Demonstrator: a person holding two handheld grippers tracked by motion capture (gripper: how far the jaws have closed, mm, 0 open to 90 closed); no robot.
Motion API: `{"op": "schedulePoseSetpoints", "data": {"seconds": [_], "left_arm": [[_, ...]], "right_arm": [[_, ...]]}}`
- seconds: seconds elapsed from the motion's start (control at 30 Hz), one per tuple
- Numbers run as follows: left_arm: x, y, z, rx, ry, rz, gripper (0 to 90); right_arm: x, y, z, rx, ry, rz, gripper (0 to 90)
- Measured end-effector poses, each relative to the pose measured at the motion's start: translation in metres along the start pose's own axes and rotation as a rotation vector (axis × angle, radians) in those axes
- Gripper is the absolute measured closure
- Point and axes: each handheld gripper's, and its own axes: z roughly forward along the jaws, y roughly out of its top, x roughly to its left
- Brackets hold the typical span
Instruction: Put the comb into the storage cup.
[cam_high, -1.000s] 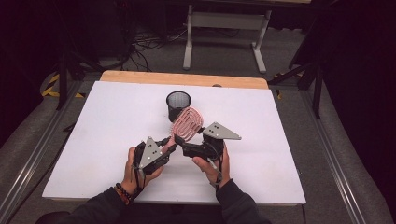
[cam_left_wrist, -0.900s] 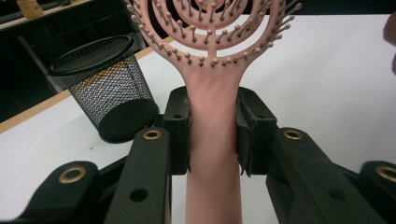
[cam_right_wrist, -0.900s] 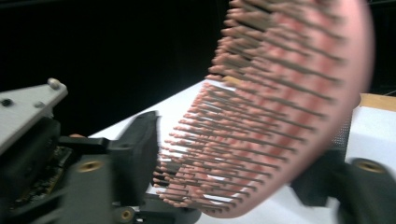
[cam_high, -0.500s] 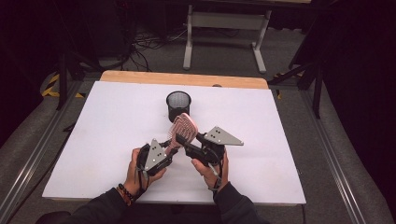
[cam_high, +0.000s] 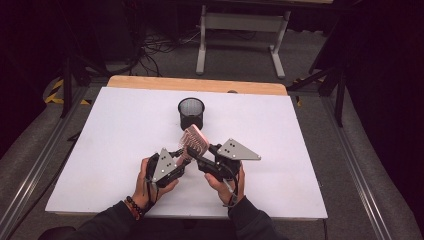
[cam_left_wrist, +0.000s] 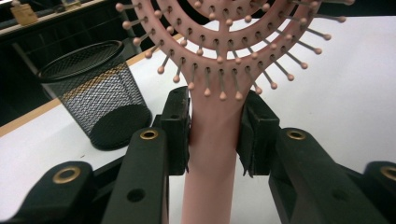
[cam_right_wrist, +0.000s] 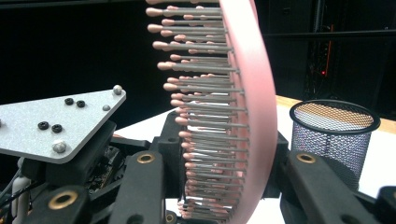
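The left gripper's (cam_high: 181, 161) fingers (cam_left_wrist: 177, 130) were clamped on the handle of the pink hairbrush (cam_high: 192, 142). The right gripper's (cam_high: 196, 155) fingers (cam_right_wrist: 170, 154) had just been closing and were clamped on the brush's bristled head. The brush was held above the counter (cam_high: 100, 130), near its front edge. A black mesh cup (cam_high: 191, 112) stood behind, toward the far edge.

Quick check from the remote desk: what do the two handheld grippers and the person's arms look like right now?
Both grippers are black, each topped by a grey three-cornered plate with small dark screws: left gripper, right gripper. Up close, the jaws are chunky black blocks with brass-ringed holes. A thin cable trails from the right gripper by the wrist. The person wears dark sleeves and a beaded bracelet on the left wrist.
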Motion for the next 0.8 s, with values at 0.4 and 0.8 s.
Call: {"op": "schedulePoseSetpoints", "data": {"seconds": [0.4,0.8], "left_arm": [[0.01,0.005,-0.005,-0.017,-0.11,-0.03,44.0],[0.037,0.008,-0.025,-0.033,-0.151,0.016,24.8]], "right_arm": [[-0.003,0.005,-0.009,-0.021,-0.021,-0.055,63.5],[-0.016,0.013,-0.022,-0.047,-0.09,-0.068,63.9]]}}
